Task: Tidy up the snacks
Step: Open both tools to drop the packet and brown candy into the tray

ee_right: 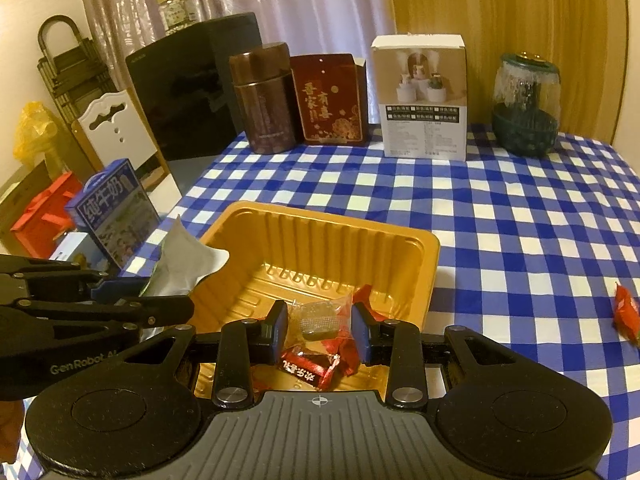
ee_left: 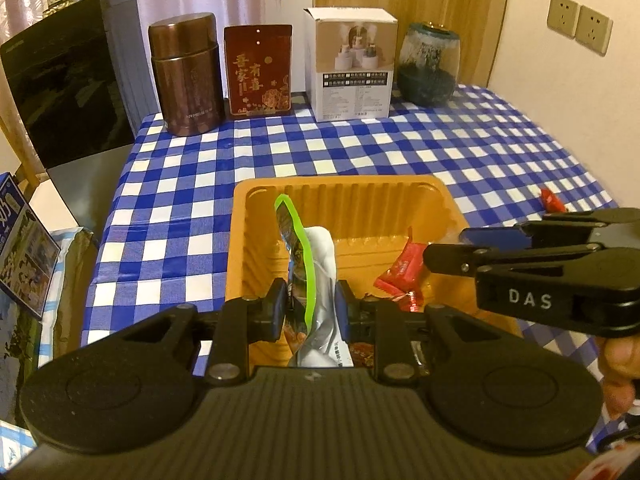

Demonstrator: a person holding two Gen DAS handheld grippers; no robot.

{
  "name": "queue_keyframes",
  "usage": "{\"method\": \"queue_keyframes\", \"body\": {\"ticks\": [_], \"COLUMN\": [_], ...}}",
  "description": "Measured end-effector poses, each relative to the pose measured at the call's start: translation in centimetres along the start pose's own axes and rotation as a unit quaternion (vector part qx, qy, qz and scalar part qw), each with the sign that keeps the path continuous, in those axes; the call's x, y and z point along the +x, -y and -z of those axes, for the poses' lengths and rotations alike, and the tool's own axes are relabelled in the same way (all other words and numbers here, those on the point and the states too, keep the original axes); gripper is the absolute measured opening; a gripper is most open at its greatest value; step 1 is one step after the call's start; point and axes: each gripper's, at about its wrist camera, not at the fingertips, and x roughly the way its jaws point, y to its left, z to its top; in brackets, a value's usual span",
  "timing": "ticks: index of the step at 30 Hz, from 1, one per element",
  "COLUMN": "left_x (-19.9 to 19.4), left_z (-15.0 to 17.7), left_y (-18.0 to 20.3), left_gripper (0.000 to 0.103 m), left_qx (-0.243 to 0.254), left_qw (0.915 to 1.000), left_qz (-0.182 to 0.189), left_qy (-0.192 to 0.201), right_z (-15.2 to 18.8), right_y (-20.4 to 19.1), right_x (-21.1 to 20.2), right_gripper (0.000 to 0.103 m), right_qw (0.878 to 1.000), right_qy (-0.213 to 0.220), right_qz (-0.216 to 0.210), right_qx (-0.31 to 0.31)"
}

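Pouch-lowering, judged as the step in hand: needed to sink the left gripper [ee_left: 310, 308] deeper into the orange tray [ee_left: 340, 184] near the front edge of the bench [ee_right: 520, 220] before parting the jaws, so as to lay the silver, green-edged pouch [ee_left: 320, 248] flat along the tray's left wall rather than drop it on end. Found those jaws clamped on the pouch, held upright over the tray's near-left part. Found the jaws of the right gripper [ee_right: 320, 324] closed on a clear-wrapped sweet [ee_right: 320, 316] over the tray's near-right part; best released low, clear of the pouch.

Counted one tray, one pouch, one clear-wrapped sweet, at least two red-wrapped sweets [ee_right: 308, 368] inside the tray, and one more red sweet [ee_right: 626, 312] near the bench's right edge. Counted four containers along the back edge: brown tin [ee_right: 266, 100], red box [ee_right: 330, 100], white carton [ee_right: 424, 96], glass jar [ee_right: 524, 108].
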Motion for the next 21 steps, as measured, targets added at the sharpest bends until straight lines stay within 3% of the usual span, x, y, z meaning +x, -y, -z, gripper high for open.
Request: {"method": "queue_keyframes", "body": {"ticks": [6,21], "left_x": [0.8,-0.8], "left_z": [-0.1,0.2], "left_y": [-0.1,-0.7], "left_gripper": [0.029,0.029], "left_qx": [0.004,0.006], "left_qw": [0.9999,0.9996], "left_qz": [-0.015,-0.025], "left_qy": [0.002,0.011], "right_z": [0.4,0.3], "right_y": [0.3,0.1], "right_x": [0.7,0.1], "right_gripper": [0.035,0.035], "right_qw": [1.0,1.0], "right_qy": [-0.007,-0.004], "right_qz": [-0.001,-0.01], "right_qx": [0.005,0.016]}}
